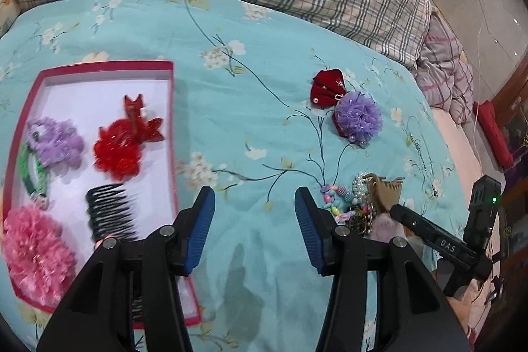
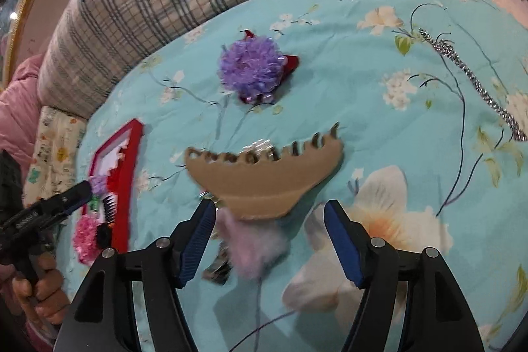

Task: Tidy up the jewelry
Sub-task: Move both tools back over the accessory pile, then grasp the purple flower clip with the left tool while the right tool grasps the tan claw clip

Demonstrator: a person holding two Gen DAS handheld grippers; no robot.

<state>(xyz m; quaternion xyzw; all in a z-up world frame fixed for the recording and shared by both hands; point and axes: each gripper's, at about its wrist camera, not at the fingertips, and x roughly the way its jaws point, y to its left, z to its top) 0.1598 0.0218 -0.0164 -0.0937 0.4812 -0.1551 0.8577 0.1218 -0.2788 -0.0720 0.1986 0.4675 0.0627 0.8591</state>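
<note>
Both claws hung wide and empty over the bed: the left claw (image 1: 254,197) beside the red tray (image 1: 173,121), the right claw (image 2: 270,211) near the tan hair claw clip (image 2: 264,177).

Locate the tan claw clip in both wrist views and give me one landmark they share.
Left wrist view: the tan claw clip sits low on the right, atop the bead pile, beside the right claw's finger.
Right wrist view: centre, just beyond the open right claw.
Shared landmark: the purple pom-pom on a red piece, farther up the bedspread.
</note>
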